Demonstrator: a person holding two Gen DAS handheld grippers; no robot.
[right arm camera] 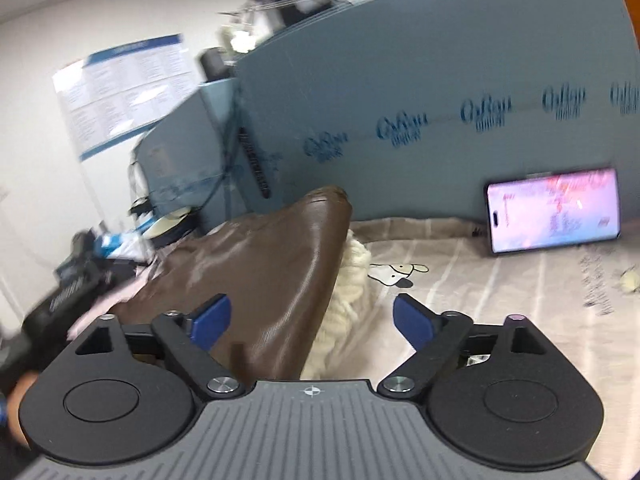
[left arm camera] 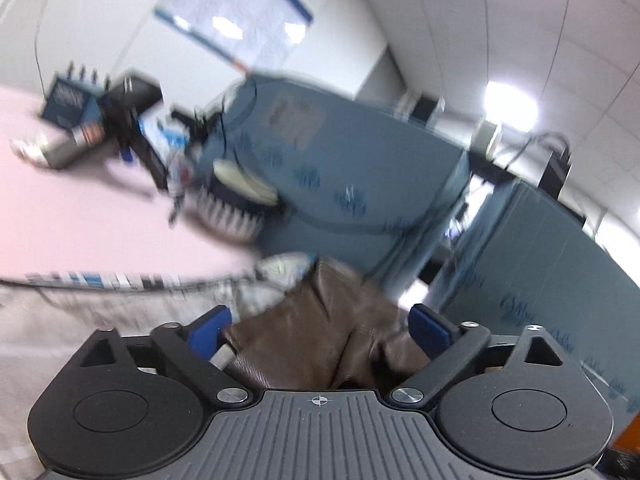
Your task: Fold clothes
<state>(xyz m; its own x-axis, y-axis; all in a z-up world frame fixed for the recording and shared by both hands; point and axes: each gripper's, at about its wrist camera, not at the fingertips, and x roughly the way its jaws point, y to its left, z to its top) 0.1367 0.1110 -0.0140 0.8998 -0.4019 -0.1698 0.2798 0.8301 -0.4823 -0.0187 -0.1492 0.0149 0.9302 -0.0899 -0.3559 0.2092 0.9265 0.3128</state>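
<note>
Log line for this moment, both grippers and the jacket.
left gripper: jaws wide, brown jacket bunched between | right gripper: open, over jacket edge | jacket raised off bedsheet | frames blurred

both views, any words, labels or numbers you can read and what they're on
None can be read for certain.
Blue partition: a repeated dark blue logo, too blurred to spell out.
Wall poster: rows of fine print, too small.
Phone: lit screen with text, blurred.
Bedsheet: small dark print at the right, unreadable.
Blue box: pale label, blurred.
Sheet edge in the left view: a blue and black printed strip, smeared by motion.
</note>
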